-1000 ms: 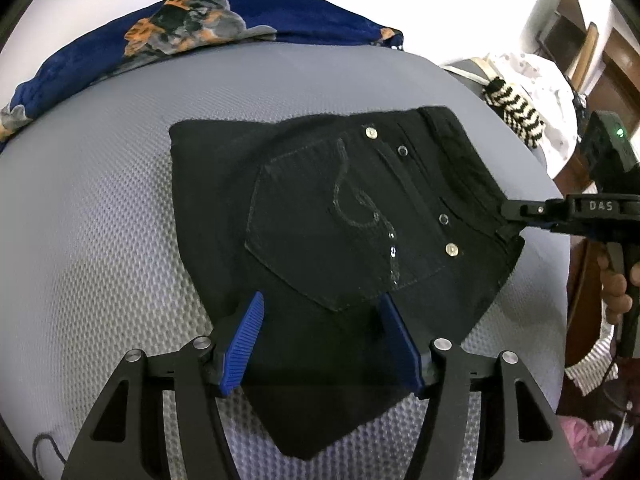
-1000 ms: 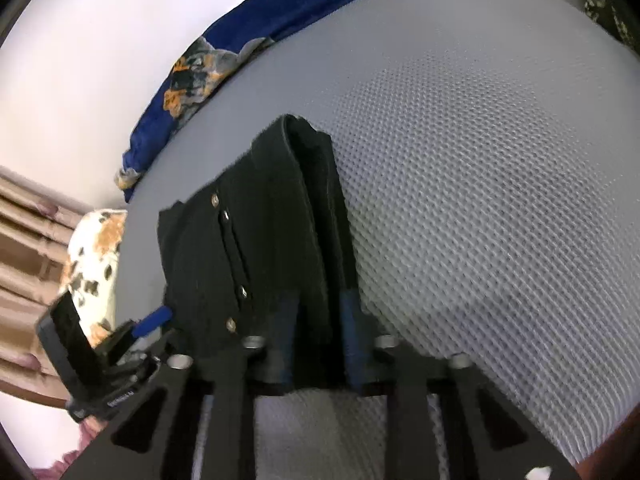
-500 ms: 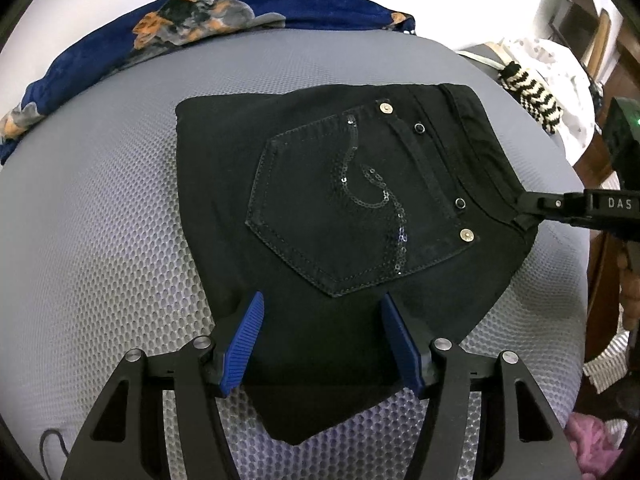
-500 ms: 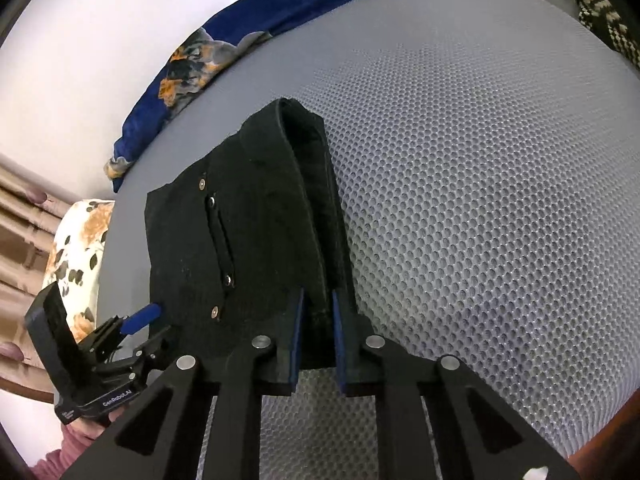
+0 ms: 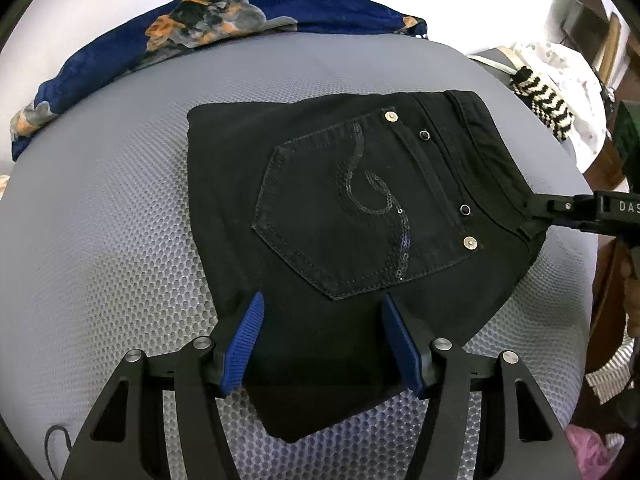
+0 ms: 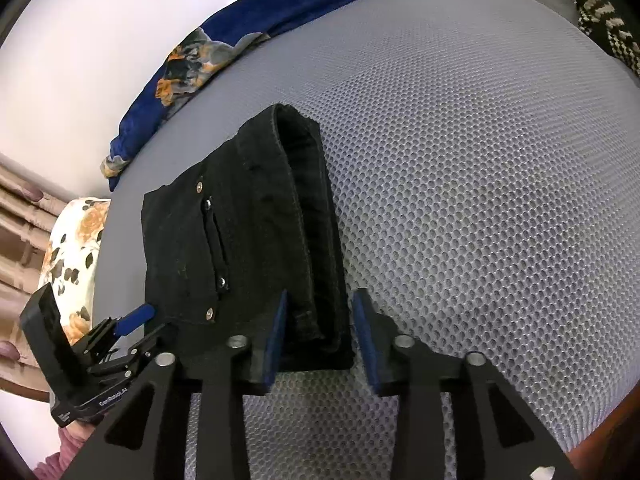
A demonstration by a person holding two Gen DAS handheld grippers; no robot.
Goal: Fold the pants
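Folded black pants (image 5: 360, 208), back pocket with a sequin swirl facing up, lie on a grey mesh surface (image 5: 100, 240). My left gripper (image 5: 320, 320) stands open over the pants' near edge, its blue pads wide apart. In the right wrist view the pants (image 6: 248, 240) show their thick waistband end, which runs between the pads of my right gripper (image 6: 320, 312). Those jaws are opening and the pads stand off the cloth. That gripper (image 5: 536, 210) also shows at the pants' right corner. One blue finger (image 6: 136, 316) of the left gripper shows at the lower left.
A blue floral cloth (image 5: 200, 28) lies along the far edge of the surface. A black-and-white striped item (image 5: 548, 100) sits at the far right, a floral cushion (image 6: 72, 248) beyond the left side. The surface drops off at the right, with pink cloth (image 5: 592, 448) below.
The right gripper's jaws, earlier shut on the waistband end, have come apart and let it go. The left gripper has stayed open over the near edge.
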